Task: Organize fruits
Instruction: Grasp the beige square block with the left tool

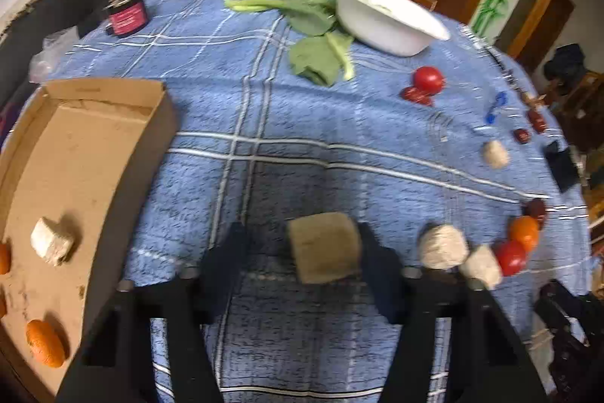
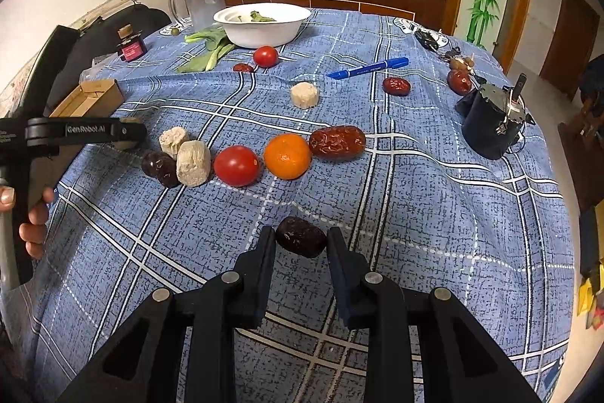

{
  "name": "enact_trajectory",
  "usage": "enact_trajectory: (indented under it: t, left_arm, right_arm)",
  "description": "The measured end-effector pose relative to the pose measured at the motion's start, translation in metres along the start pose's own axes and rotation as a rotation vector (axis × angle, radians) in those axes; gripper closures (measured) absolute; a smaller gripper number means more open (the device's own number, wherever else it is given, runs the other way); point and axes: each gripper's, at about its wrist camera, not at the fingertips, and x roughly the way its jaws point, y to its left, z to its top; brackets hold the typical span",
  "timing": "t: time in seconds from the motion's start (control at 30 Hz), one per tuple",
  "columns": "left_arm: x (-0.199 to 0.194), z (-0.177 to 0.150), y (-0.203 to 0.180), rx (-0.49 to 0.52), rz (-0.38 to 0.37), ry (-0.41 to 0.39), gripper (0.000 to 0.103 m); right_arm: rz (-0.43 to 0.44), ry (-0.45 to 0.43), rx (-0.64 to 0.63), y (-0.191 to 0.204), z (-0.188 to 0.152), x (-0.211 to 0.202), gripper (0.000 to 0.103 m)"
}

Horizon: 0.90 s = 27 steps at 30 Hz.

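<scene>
In the left wrist view my left gripper (image 1: 301, 227) stands over the blue cloth with a beige block (image 1: 324, 248) between its jaws. The block touches the right finger, and cloth shows in the gap by the left finger. A cardboard box (image 1: 94, 153) to its left holds another beige block (image 1: 53, 246) and an orange (image 1: 45, 346). My right gripper (image 2: 301, 231) is shut on a dark date (image 2: 302, 240). Beyond it lies a row: two beige blocks (image 2: 192, 163), a tomato (image 2: 236, 165), an orange (image 2: 287, 155) and a big red date (image 2: 337, 142).
A white bowl (image 2: 262, 25), leafy greens (image 2: 207, 48), a clear pitcher (image 2: 200, 0) and a small jar (image 2: 131, 48) stand at the back. A blue marker (image 2: 368, 68), loose dates (image 2: 396, 85) and a black cylinder (image 2: 490, 123) lie to the right. A hand (image 2: 34, 214) holds the left gripper.
</scene>
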Motion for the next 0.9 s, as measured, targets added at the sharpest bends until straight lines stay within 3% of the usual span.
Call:
enact_trajectory:
  t: [0.03, 0.13, 0.57, 0.9]
  left_arm:
    - [-0.001, 0.000, -0.002, 0.005, -0.015, 0.001, 0.070]
    - [-0.006, -0.004, -0.007, 0.040, 0.019, -0.009, 0.072]
    - [-0.071, -0.067, -0.004, 0.094, -0.066, -0.037, 0.072]
    - [-0.120, -0.107, 0.021, 0.096, -0.062, -0.097, 0.072]
  right_arm:
    - [-0.001, 0.003, 0.001, 0.000, 0.000, 0.000, 0.074]
    - [-0.015, 0.006, 0.007, 0.001, -0.002, 0.000, 0.074]
    - [-0.057, -0.020, 0.056, 0.005, -0.016, -0.033, 0.073]
    - [-0.058, -0.050, 0.066, 0.040, -0.027, -0.056, 0.073]
